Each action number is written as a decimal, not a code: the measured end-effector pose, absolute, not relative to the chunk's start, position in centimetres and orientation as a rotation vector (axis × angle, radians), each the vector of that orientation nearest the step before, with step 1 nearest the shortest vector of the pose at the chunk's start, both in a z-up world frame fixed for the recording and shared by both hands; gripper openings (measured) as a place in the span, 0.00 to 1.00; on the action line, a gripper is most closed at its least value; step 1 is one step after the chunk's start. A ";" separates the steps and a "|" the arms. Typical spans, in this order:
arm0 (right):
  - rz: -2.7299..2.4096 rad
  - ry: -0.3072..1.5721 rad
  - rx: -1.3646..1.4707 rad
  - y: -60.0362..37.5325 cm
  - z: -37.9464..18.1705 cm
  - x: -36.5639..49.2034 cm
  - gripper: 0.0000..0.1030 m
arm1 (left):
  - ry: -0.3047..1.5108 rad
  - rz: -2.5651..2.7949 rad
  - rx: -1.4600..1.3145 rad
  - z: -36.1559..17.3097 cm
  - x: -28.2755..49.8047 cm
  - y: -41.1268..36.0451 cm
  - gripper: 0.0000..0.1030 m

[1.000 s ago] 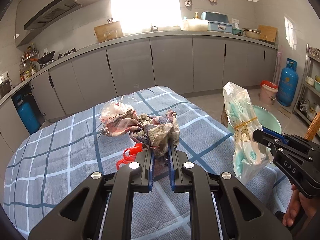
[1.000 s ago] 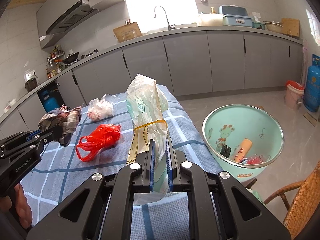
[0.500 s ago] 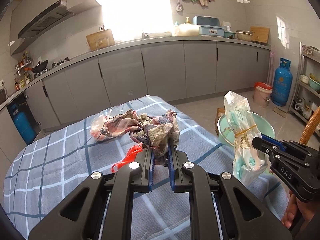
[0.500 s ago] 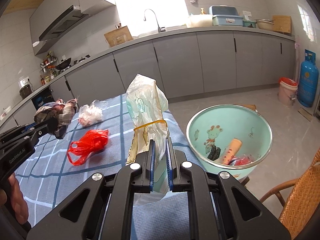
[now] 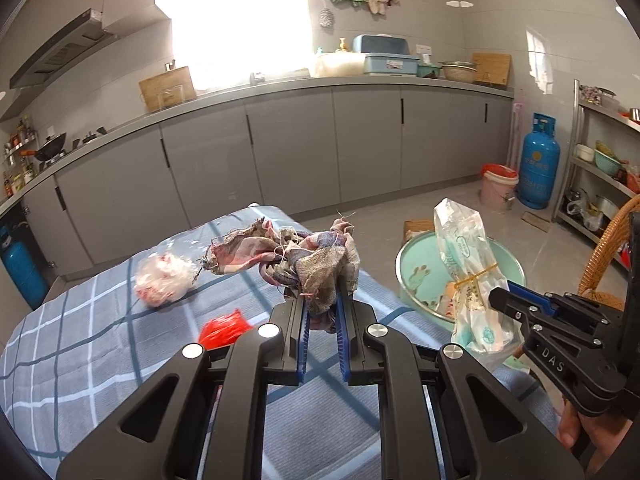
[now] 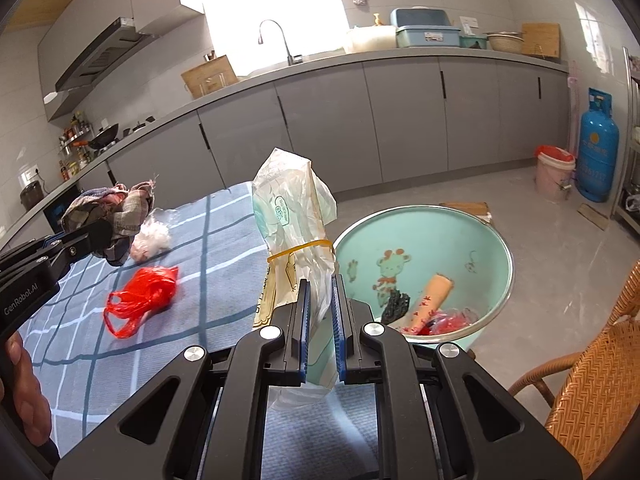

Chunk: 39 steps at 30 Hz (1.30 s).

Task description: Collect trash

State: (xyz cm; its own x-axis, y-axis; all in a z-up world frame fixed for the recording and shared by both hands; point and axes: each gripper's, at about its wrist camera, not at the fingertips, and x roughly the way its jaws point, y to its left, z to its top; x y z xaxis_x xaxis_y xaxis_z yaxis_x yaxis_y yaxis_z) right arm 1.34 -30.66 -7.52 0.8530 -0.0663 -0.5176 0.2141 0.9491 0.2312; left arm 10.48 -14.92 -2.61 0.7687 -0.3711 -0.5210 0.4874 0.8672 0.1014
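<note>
**Both claws loaded, heading for the basin**

The left gripper [image 5: 322,316] is clamped on a frayed rag [image 5: 316,256], lifted clear of the checked tablecloth [image 5: 80,360]. The right gripper [image 6: 320,312] pinches a banded plastic bag [image 6: 296,216], upright between its jaws. I judge this the carry step: next, bring each load over the green basin [image 6: 472,224], just right of the bag, and release. A red bag [image 6: 144,292] and a clear wad [image 5: 162,278] remain on the cloth
</note>
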 end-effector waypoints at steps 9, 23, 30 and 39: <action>-0.189 0.530 0.295 -32.7 -8.0 1.6 0.11 | 0.503 -0.530 0.259 -2.9 11.6 -18.0 0.12; -0.277 0.512 0.284 -37.5 -7.6 2.6 0.11 | 0.524 -0.642 0.282 -4.3 13.7 -24.5 0.12; -0.310 0.516 0.279 -40.0 -7.9 3.6 0.11 | 0.526 -0.689 0.305 -4.9 14.8 -27.8 0.12; -0.331 0.538 0.278 -42.5 -8.3 5.0 0.11 | 0.551 -0.717 0.318 -6.1 16.1 -31.5 0.12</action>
